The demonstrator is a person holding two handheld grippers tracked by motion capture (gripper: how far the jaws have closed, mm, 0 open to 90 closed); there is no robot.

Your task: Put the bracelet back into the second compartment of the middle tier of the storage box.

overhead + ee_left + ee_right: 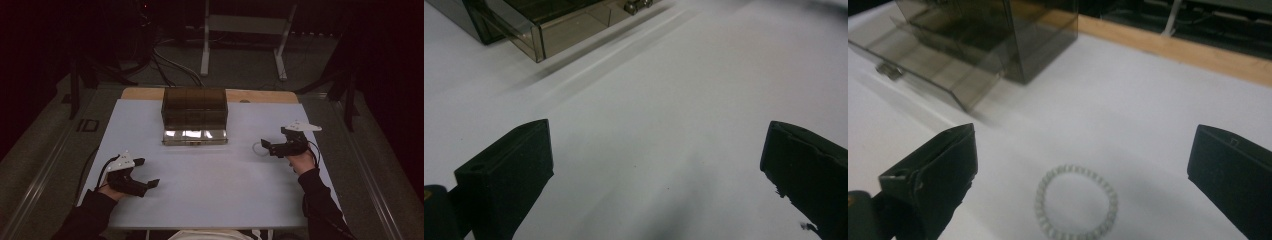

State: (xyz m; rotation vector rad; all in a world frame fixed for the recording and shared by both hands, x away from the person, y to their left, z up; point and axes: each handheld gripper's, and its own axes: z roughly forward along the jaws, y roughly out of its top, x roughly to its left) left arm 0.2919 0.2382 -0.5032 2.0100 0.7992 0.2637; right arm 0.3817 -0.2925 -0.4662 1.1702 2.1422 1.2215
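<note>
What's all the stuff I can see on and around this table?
Drawer box: one, smoky brown see-through plastic, far middle of the table, bottom drawer pulled out.
Bracelet: one, pale beaded ring, flat on the table in front of the right gripper.
Table: one, white top with a wooden far edge.
Metal frame: one, grey, on the floor beyond.
Left gripper: black, open, near left.
Right gripper: black, open, right side.

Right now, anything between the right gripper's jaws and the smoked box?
A beaded bracelet lies flat just ahead of the open right gripper; beyond it, bare white table up to the box, in the right gripper view.
</note>
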